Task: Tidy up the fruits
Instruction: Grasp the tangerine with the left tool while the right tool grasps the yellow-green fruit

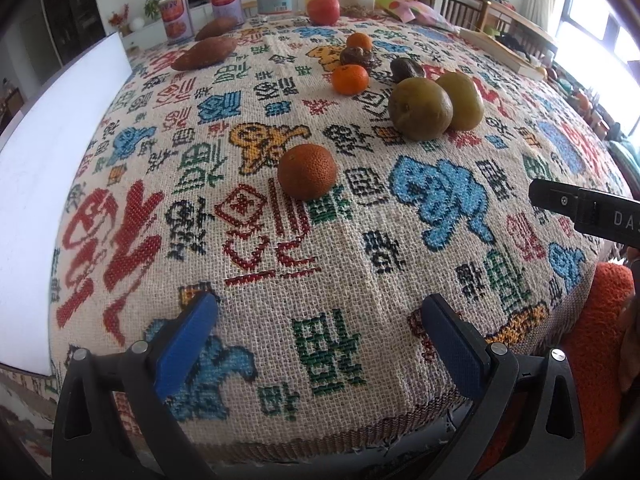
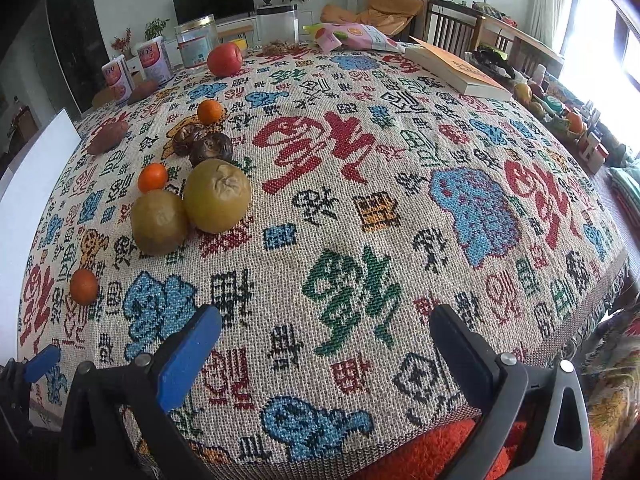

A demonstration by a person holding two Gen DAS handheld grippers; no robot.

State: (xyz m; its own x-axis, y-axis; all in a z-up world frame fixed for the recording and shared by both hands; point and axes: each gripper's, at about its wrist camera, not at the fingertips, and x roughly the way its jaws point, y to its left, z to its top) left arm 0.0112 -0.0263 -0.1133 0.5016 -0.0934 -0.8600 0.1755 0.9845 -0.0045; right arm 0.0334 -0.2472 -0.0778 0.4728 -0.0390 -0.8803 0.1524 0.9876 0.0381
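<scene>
Your left gripper (image 1: 318, 344) and right gripper (image 2: 326, 354) are both wide open and hold nothing, ready to grab. The nearest orange (image 1: 307, 171) sits alone; farther back, two green fruits (image 1: 436, 106) touch.

Left tool (image 1: 318, 344) and right tool (image 2: 326, 354) gape, holding nothing.

Fruits, loose on patterned cloth:
- Two green-brown round fruits (image 2: 190, 208), wrinkled, touching side by side.
- Two dark brown shrivelled fruits (image 2: 204, 145), touching, just behind the green pair.
- Three small oranges: nearest orange (image 1: 307, 172) dull-skinned, alone, apart from the cluster; middle orange (image 1: 350, 79) beside the dark fruits; far orange (image 1: 359, 41) behind them.
- Red apple (image 1: 323, 9), upright, far edge, well apart.
</scene>
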